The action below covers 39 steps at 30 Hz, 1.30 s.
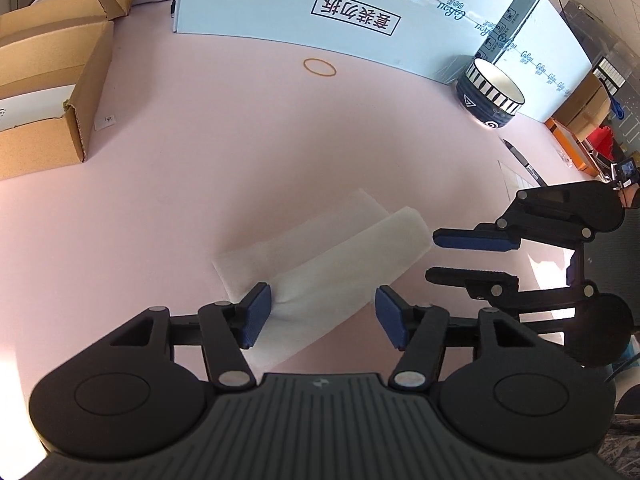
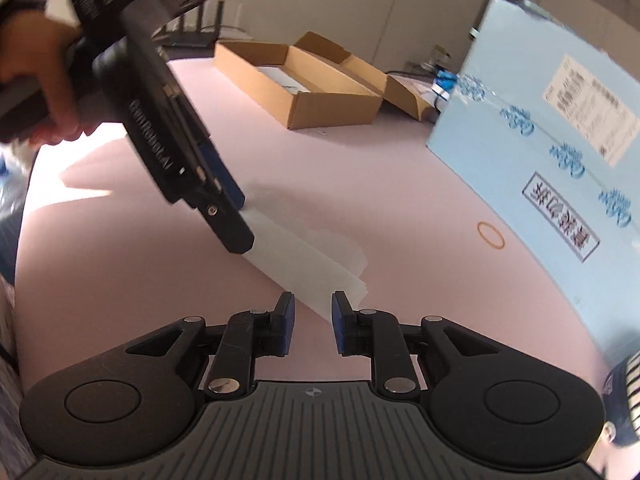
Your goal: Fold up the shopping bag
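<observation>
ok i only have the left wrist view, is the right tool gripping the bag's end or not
observer: No. In the right wrist view the right tool stands open; the bag's folded end lies just ahead of the gap, and the pads are not pressing it.
operator: and my left tool, where on the bag is it
observer: Seen side on, the left tool slants down steeply onto the bag's opposite end.
operator: anything on that blue box i can't see
observer: A white printed label on the blue box.
</observation>
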### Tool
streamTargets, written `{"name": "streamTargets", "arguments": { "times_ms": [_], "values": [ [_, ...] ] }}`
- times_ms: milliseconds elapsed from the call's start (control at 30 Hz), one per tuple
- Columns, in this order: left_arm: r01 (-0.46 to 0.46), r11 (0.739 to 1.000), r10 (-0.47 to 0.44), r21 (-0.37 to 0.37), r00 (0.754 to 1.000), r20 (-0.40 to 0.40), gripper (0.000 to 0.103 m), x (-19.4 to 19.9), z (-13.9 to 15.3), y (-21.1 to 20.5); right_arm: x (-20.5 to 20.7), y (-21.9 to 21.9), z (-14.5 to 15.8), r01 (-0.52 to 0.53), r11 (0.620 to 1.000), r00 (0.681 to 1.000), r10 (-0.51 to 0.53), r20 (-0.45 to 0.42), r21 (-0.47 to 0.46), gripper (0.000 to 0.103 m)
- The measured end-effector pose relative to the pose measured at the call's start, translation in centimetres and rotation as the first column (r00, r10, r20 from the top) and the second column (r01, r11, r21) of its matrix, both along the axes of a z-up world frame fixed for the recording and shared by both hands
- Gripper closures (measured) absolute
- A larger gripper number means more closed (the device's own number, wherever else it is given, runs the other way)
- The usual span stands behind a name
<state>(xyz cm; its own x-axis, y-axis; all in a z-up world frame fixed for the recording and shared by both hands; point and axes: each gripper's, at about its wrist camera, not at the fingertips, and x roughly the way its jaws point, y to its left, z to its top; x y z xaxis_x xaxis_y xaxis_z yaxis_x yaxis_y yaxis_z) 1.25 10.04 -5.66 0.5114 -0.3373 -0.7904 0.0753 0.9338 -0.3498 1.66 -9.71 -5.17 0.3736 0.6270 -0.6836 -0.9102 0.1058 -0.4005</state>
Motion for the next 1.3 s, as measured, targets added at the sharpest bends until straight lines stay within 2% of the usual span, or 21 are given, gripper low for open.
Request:
{"name": "streamTargets", "arguments": {
  "times_ms": [67, 100, 167, 233, 333, 433, 567, 633, 700, 800, 900, 967, 1033, 1100, 1233, 1300],
  "values": [
    [0.032, 0.999, -0.031, 0.01, 0.999, -0.014, 0.043, 0.5, 0.1, -0.1, -1.1, 0.0, -0.7, -0.112, 0.991, 0.98, 0.123, 0.159, -0.08, 0.085],
    [0.044, 0.999, -0.044, 0.012, 0.999, -0.02, 0.042, 0.7, 0.1, -0.1, -1.4, 0.0, -1.0, -0.141, 0.984, 0.967, 0.161, 0.199, -0.108, 0.085],
    [0.066, 0.998, -0.066, 0.009, 0.997, -0.032, 0.041, 1.1, 0.1, -0.1, -1.8, 0.3, -2.1, -0.235, 0.953, 0.918, 0.282, 0.277, -0.192, 0.085],
    [0.083, 0.997, -0.082, 0.008, 0.996, -0.038, 0.041, 1.2, 0.2, 0.0, -1.8, 0.6, -2.8, -0.27, 0.935, 0.888, 0.334, 0.315, -0.229, 0.085],
    [0.085, 0.996, -0.086, -0.009, 0.995, -0.045, 0.041, 1.3, 0.2, 0.3, -1.5, 1.2, -4.2, -0.308, 0.907, 0.827, 0.404, 0.391, -0.286, 0.085],
    [0.082, 0.996, -0.083, -0.03, 0.995, -0.054, 0.041, 1.5, 0.2, 0.7, -1.1, 2.0, -4.7, -0.33, 0.895, 0.803, 0.434, 0.41, -0.3, 0.085],
    [0.101, 0.994, -0.103, -0.041, 0.993, -0.065, 0.041, 1.8, 0.2, 1.0, -0.2, 3.2, -4.8, -0.352, 0.882, 0.795, 0.459, 0.397, -0.313, 0.087],
    [0.111, 0.993, -0.114, -0.044, 0.991, -0.072, 0.041, 2.1, 0.3, 1.1, 0.6, 3.9, -4.5, -0.357, 0.882, 0.816, 0.455, 0.357, -0.307, 0.088],
    [0.125, 0.991, -0.128, -0.035, 0.989, -0.075, 0.041, 2.3, 0.4, 1.0, 1.1, 4.3, -4.4, -0.362, 0.88, 0.832, 0.454, 0.318, -0.308, 0.095],
    [0.142, 0.99, -0.142, -0.009, 0.987, -0.074, 0.041, 2.3, 0.6, 0.6, 2.0, 5.0, -4.2, -0.353, 0.89, 0.872, 0.425, 0.243, -0.29, 0.097],
    [0.164, 0.985, -0.161, 0.054, 0.985, -0.052, 0.041, 1.8, 1.0, -0.3, 3.1, 6.0, -3.5, -0.326, 0.908, 0.912, 0.376, 0.166, -0.265, 0.098],
    [0.186, 0.975, -0.185, 0.119, 0.983, -0.013, 0.041, 1.1, 1.6, -1.3, 3.7, 6.4, -3.2, -0.32, 0.912, 0.922, 0.362, 0.135, -0.257, 0.098],
    [0.198, 0.97, -0.204, 0.14, 0.978, 0.032, 0.045, 0.3, 2.3, -1.8, 4.2, 6.9, -3.0, -0.314, 0.913, 0.93, 0.35, 0.108, -0.26, 0.098],
    [0.24, 0.951, -0.256, 0.193, 0.965, 0.062, 0.061, -0.4, 2.7, -2.7, 4.7, 7.5, -2.6, -0.307, 0.915, 0.939, 0.336, 0.073, -0.264, 0.098],
    [0.308, 0.886, -0.357, 0.348, 0.93, 0.086, 0.067, -1.3, 2.6, -4.4, 4.9, 8.1, -2.6, -0.304, 0.91, 0.944, 0.328, 0.041, -0.282, 0.098],
    [0.328, 0.869, -0.383, 0.371, 0.92, 0.082, 0.068, -1.3, 2.4, -4.8, 4.3, 7.8, -2.7, -0.3, 0.909, 0.946, 0.323, 0.033, -0.289, 0.098]
  ]
}}
